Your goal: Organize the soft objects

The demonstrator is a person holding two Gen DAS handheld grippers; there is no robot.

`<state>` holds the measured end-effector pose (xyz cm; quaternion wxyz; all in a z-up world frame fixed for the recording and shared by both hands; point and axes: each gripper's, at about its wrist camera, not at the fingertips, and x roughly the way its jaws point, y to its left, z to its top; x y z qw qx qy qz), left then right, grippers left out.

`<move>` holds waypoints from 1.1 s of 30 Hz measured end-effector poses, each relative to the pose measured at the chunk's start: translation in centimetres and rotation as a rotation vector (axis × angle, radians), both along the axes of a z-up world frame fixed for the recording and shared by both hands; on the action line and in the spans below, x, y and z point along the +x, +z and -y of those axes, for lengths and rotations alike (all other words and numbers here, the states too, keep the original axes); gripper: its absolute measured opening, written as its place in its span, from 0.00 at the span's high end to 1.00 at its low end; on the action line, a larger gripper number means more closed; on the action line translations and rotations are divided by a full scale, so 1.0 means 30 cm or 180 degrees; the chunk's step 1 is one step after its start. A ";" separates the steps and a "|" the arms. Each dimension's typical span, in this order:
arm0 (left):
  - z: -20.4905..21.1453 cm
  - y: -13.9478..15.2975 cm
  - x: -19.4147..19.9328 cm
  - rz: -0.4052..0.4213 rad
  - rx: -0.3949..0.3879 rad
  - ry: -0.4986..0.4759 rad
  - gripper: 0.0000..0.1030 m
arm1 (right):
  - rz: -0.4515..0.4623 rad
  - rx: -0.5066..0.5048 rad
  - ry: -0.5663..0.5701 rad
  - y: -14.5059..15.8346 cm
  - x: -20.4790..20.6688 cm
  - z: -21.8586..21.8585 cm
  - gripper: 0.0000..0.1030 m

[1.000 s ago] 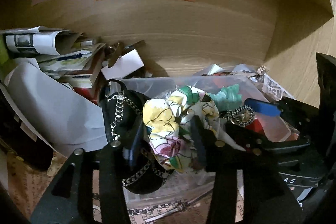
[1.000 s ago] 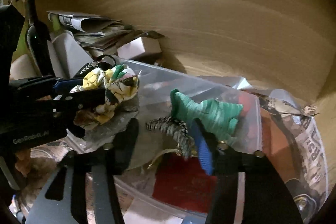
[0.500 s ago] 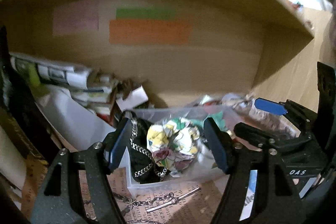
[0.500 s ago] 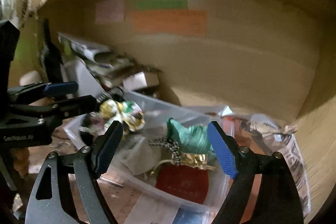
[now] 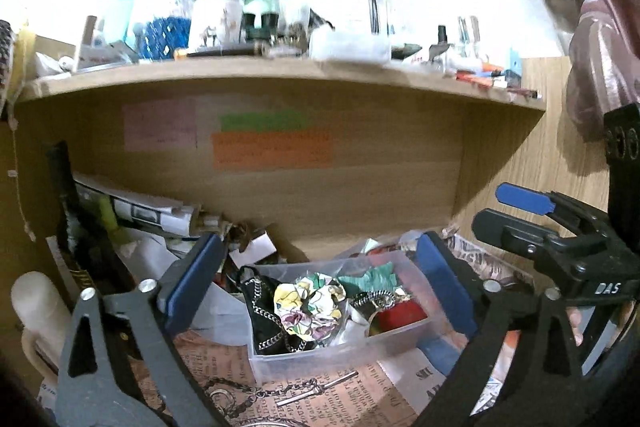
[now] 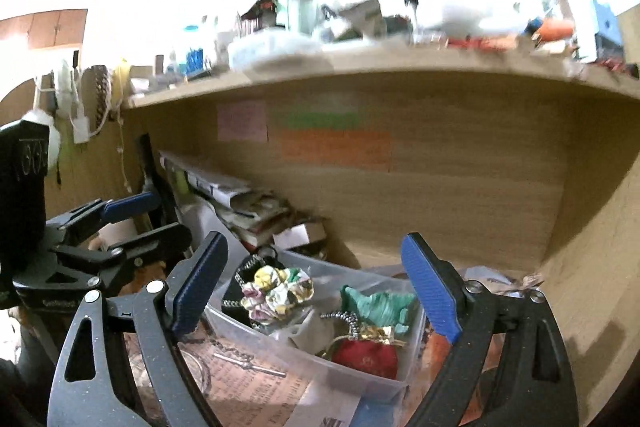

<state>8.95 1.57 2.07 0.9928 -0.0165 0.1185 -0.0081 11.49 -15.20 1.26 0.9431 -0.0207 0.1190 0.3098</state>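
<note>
I see a floral scrunchie (image 5: 310, 305) bunched in the clear bin (image 5: 340, 355), resting against a black chained pouch (image 5: 262, 311). A crumpled green cloth (image 6: 378, 305) lies beside it, above a red pouch (image 6: 366, 357).

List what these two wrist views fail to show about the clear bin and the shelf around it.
- Sticky notes: writing blurred in both views.
- Upper shelf clutter: washed out by glare and motion blur.
- Clear bin: its bottom is buried under the floral scrunchie, green cloth and red pouch.
- Chain before the bin: cut off behind the left hand-held gripper.
</note>
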 end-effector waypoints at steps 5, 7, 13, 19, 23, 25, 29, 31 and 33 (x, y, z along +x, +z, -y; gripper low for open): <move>0.020 0.026 -0.055 0.0068 0.0005 0.0039 0.00 | 0.0093 0.0119 -0.0052 0.013 -0.042 0.026 0.00; 0.024 0.028 -0.062 0.0075 -0.0001 0.0054 0.00 | 0.0100 0.0147 -0.0057 0.015 -0.053 0.033 0.00; 0.023 0.027 -0.073 0.0080 -0.0040 0.0096 0.00 | 0.0098 0.0175 -0.0098 0.010 -0.080 0.041 0.00; 0.012 0.025 -0.072 0.0073 -0.0059 0.0088 0.00 | 0.0076 0.0177 -0.0118 0.001 -0.091 0.040 0.00; 0.014 0.021 -0.071 0.0066 -0.0049 0.0096 0.00 | 0.0059 0.0191 -0.0125 -0.006 -0.092 0.041 0.00; 0.015 0.021 -0.071 0.0067 -0.0043 0.0104 0.00 | 0.0046 0.0195 -0.0123 -0.008 -0.092 0.040 0.00; 0.015 0.018 -0.068 0.0053 -0.0044 0.0101 0.00 | 0.0028 0.0207 -0.0127 -0.011 -0.091 0.041 0.00; 0.012 0.016 -0.066 0.0050 -0.0039 0.0094 0.00 | 0.0021 0.0214 -0.0119 -0.011 -0.089 0.042 0.00; 0.012 0.015 -0.065 0.0052 -0.0034 0.0092 0.00 | 0.0021 0.0216 -0.0118 -0.011 -0.090 0.041 0.00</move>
